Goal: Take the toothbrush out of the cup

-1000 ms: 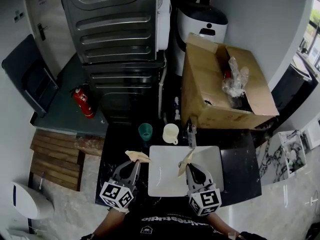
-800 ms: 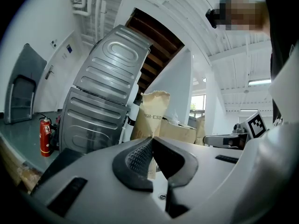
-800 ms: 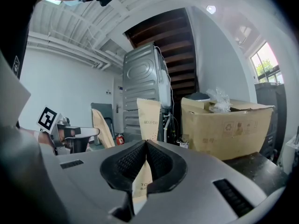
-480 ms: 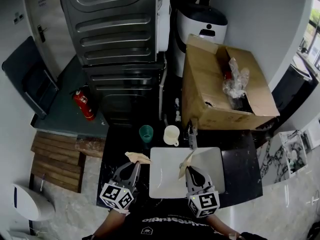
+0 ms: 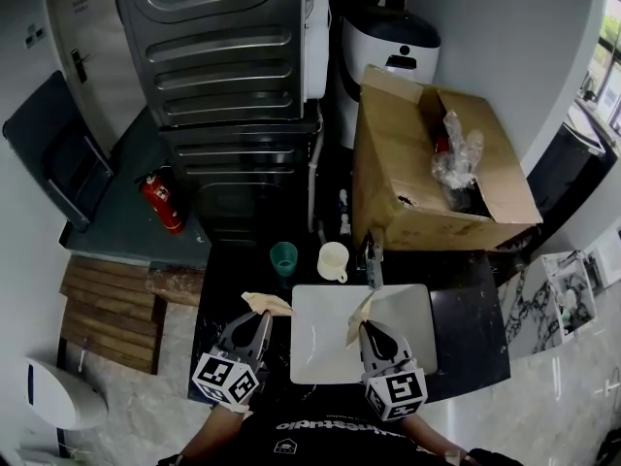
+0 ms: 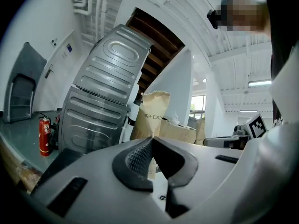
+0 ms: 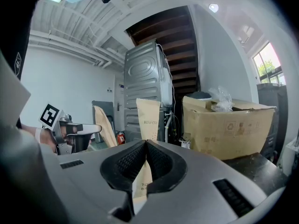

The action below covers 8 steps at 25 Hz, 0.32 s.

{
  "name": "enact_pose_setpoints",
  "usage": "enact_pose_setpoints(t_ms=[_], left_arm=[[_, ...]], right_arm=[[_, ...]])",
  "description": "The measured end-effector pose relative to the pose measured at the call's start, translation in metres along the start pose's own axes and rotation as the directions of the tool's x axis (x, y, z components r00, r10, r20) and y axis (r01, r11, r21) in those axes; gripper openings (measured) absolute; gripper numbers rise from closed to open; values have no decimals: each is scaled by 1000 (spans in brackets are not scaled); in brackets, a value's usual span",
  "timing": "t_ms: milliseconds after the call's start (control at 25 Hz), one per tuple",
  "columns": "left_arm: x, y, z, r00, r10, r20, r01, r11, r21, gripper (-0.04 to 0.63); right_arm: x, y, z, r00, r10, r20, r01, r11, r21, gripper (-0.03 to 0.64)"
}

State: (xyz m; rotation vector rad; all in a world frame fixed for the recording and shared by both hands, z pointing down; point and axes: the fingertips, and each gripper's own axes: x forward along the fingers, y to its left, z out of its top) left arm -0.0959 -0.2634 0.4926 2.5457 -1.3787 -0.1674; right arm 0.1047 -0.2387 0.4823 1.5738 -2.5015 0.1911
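Just behind the white basin [image 5: 408,333], a green cup [image 5: 283,257] and a cream mug [image 5: 332,260] stood side by side on the dark counter [image 5: 466,318], close together but not touching. From above it could not be told whether either one held a toothbrush. A tap [image 5: 374,260] rose beside the mug at the basin's back edge. Nearer the person, the left gripper [image 5: 264,315] sat over the counter at the basin's left edge, well short of the cups. Its jaws were pressed together on the lower part of a tan paper packet [image 6: 152,113], which stood up from the tips and bore the print "HIGH-END". The right gripper [image 5: 367,324] hung over the basin itself, pointing slightly downward. Its jaws were likewise clamped on a second tan packet [image 7: 148,118], upright, with its lower end showing below the pads. The two grippers were level with each other and well apart. Beyond the cups stood a grey ribbed appliance stack [image 5: 223,56]. To its right was an open cardboard box [image 5: 427,192] with crumpled clear plastic inside, and behind that a white rounded bin [image 5: 393,47]. A red fire extinguisher [image 5: 161,202] stood on the floor at the left.
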Motion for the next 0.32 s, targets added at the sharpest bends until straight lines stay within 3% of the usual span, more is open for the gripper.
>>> enact_pose_setpoints(t_ms=[320], left_arm=[[1, -2, 1, 1000, -6, 1, 6, 1000, 0, 15]], right_arm=[[-1, 2, -2, 1000, 5, -3, -5, 1000, 4, 41]])
